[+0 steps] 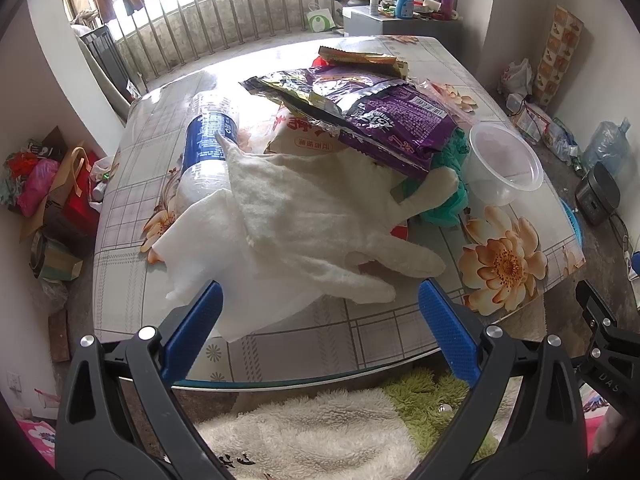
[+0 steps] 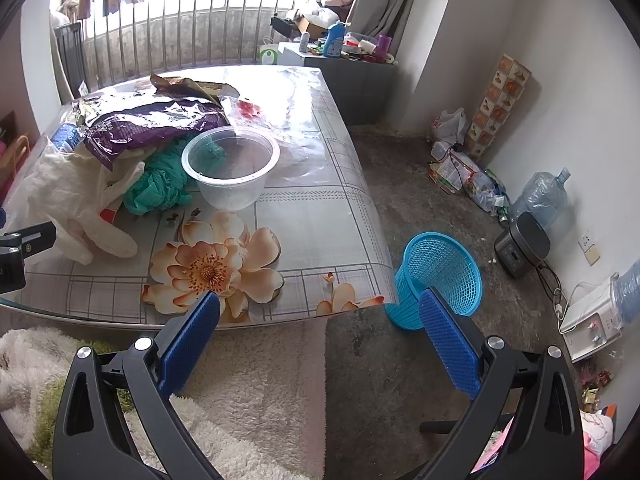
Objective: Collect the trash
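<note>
A heap of trash lies on the flower-patterned table [image 1: 280, 344]: a white glove [image 1: 320, 216], a white tissue [image 1: 240, 304], an empty plastic bottle [image 1: 208, 140] with a blue label, a purple snack bag [image 1: 384, 120], green crumpled plastic [image 1: 448, 200] and a clear plastic bowl [image 1: 504, 164]. My left gripper [image 1: 320, 312] is open at the table's near edge, its fingers on either side of the tissue and glove. In the right wrist view the bowl [image 2: 232, 168], glove [image 2: 80, 208] and purple bag [image 2: 152, 124] show. My right gripper [image 2: 320, 320] is open above the table corner. A blue mesh basket [image 2: 440, 276] stands on the floor beside the table.
A fluffy white and green rug [image 1: 312, 436] lies under the near table edge. Clutter lines the right wall: a water jug [image 2: 540, 200], a rice cooker [image 2: 520, 248], bags and wires. A cabinet [image 2: 352, 76] with bottles stands behind the table. Boxes and bags [image 1: 52, 200] sit at the left.
</note>
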